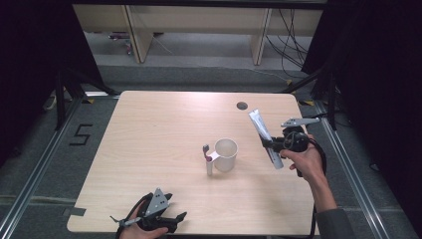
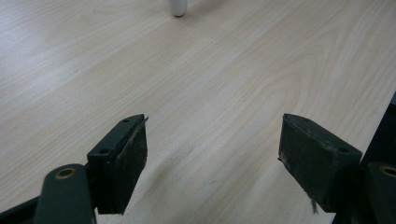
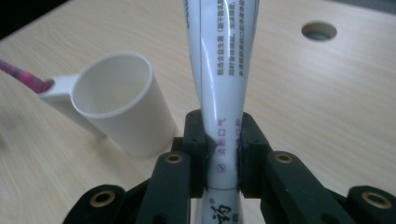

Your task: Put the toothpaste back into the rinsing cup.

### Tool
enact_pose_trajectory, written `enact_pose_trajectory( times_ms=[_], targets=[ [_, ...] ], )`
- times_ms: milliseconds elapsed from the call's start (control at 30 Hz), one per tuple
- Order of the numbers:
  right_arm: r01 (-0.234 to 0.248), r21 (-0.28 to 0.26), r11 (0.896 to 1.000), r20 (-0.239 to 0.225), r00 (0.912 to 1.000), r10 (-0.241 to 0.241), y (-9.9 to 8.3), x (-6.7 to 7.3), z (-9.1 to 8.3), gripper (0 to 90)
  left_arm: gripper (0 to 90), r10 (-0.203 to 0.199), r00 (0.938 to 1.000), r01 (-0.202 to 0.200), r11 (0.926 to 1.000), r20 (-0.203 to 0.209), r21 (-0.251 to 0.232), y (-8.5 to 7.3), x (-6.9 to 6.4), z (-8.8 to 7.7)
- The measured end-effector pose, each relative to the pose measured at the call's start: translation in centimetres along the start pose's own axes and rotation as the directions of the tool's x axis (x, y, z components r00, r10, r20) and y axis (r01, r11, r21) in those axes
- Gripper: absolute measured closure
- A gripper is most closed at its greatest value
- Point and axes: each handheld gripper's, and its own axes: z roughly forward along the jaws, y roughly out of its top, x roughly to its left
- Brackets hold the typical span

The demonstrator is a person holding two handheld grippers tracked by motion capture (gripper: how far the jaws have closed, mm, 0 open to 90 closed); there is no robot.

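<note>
My right gripper (image 1: 270, 144) is shut on a white toothpaste tube (image 1: 264, 137), held off the table to the right of a white cup (image 1: 226, 154). In the right gripper view the tube (image 3: 223, 84) is pinched at its middle between the jaws of the right gripper (image 3: 223, 156), with the cup (image 3: 123, 100) at the left. The cup has a handle with a holder (image 1: 209, 163), and a pink-tipped stick (image 1: 206, 148) stands in it. My left gripper (image 1: 176, 220) rests at the table's front edge; in the left gripper view it (image 2: 212, 156) stands open over bare wood.
The wooden table (image 1: 164, 124) has a round cable hole (image 1: 242, 105) near its far right edge. Black curtains flank both sides, and a metal frame runs along the floor. Wooden furniture legs and cables lie beyond the far edge.
</note>
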Motion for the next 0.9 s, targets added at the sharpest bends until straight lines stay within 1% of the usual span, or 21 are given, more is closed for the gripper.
enact_pose_trajectory(
  times_ms=[33,67,100,133,167,200,233,267,333,367,400,500,533,567,600,667,700,767,800,867,900],
  targets=[
    [0.001,-0.023,1.0,-0.017,0.9999,-0.001,0.2,0.2,0.1,77.7,23.3,0.0,1.0,0.0,1.0,-0.003,0.0,0.0,0.0,0.0],
    [0.009,-0.046,0.999,-0.01,0.9999,-0.01,0.4,0.3,0.1,77.7,23.3,-0.002,1.0,0.002,1.0,-0.004,0.005,0.0,0.0,-0.1],
    [0.005,-0.082,0.997,-0.024,0.9997,-0.007,0.6,0.6,0.3,77.7,23.3,-0.001,1.0,0.001,1.0,-0.004,0.003,0.0,0.0,-0.1],
    [-0.007,-0.093,0.996,-0.045,0.999,0.003,0.9,0.8,0.4,77.7,23.3,-0.002,1.0,0.002,1.0,0.001,0.005,0.0,0.0,-0.1],
    [0.014,-0.112,0.994,-0.04,0.999,-0.018,1.0,0.9,0.5,77.7,23.3,-0.004,1.0,0.004,1.0,0.001,0.005,0.0,0.1,-0.1],
    [-0.003,-0.137,0.991,-0.051,0.9987,-0.004,1.2,1.3,0.7,77.7,23.3,-0.013,0.9999,0.013,0.9999,0.004,-0.004,0.0,0.0,-0.1],
    [0.007,-0.147,0.989,-0.061,0.998,-0.016,1.4,1.4,0.7,77.7,23.3,0.0,1.0,0.0,1.0,-0.004,0.006,0.1,0.1,-0.2],
    [0.016,-0.18,0.984,-0.062,0.9977,-0.028,1.6,1.6,1.0,77.7,23.3,-0.001,1.0,0.001,1.0,-0.006,0.004,0.1,0.1,-0.2],
    [0.024,-0.203,0.979,-0.064,0.9972,-0.038,1.9,1.9,1.1,77.7,23.3,-0.001,1.0,0.001,1.0,-0.001,0.004,0.1,0.1,-0.2],
    [-0.007,-0.205,0.979,-0.074,0.9972,-0.008,2.1,2.4,1.1,77.7,23.3,-0.011,0.9999,0.011,0.9999,-0.001,-0.005,0.1,0.0,-0.2],
    [0.02,-0.231,0.973,-0.071,0.9968,-0.038,2.3,2.4,1.3,77.7,23.3,-0.012,0.9999,0.011,0.9999,-0.001,-0.005,0.1,0.0,-0.2],
    [0.003,-0.233,0.972,-0.097,0.995,-0.027,2.8,3.2,1.6,77.7,23.3,-0.013,0.9999,0.013,0.9999,-0.002,-0.006,0.1,0.0,-0.2],
    [0.014,-0.247,0.969,-0.088,0.9955,-0.036,2.9,3.4,1.7,77.7,23.3,0.005,1.0,-0.005,1.0,-0.009,0.008,0.1,0.1,-0.3],
    [0.028,-0.255,0.966,-0.092,0.9943,-0.053,3.0,3.5,1.8,77.7,23.2,0.003,1.0,-0.003,1.0,-0.006,0.007,0.1,0.2,-0.3],
    [0.018,-0.263,0.965,-0.096,0.9944,-0.044,3.1,3.7,1.9,77.7,23.3,0.008,1.0,-0.008,0.9999,-0.005,0.008,0.1,0.2,-0.3],
    [-0.002,-0.281,0.96,-0.116,0.9927,-0.032,3.3,4.1,2.2,77.7,23.2,-0.014,0.9999,0.014,0.9998,-0.003,-0.012,0.1,0.1,-0.3],
    [0.005,-0.297,0.955,-0.113,0.9928,-0.04,3.4,4.3,2.4,77.7,23.2,-0.016,0.9999,0.016,0.9998,-0.006,-0.013,0.1,0.1,-0.3],
    [-0.004,-0.298,0.955,-0.122,0.9919,-0.034,3.6,4.8,2.6,77.7,23.2,-0.008,0.9999,0.008,0.9999,-0.007,-0.007,0.1,0.2,-0.4],
    [0.02,-0.318,0.948,-0.113,0.9918,-0.059,3.7,4.8,2.8,77.7,23.2,-0.007,1.0,0.007,0.9999,-0.006,-0.007,0.1,0.2,-0.4],
    [0.016,-0.32,0.947,-0.126,0.9902,-0.059,3.9,5.2,3.2,77.7,23.2,-0.007,1.0,0.007,1.0,-0.003,-0.007,0.1,0.2,-0.4],
    [0.03,-0.335,0.942,-0.114,0.9908,-0.072,3.9,5.3,3.5,77.7,23.2,-0.007,1.0,0.007,0.9999,-0.002,-0.007,0.1,0.2,-0.4]
  ],
)
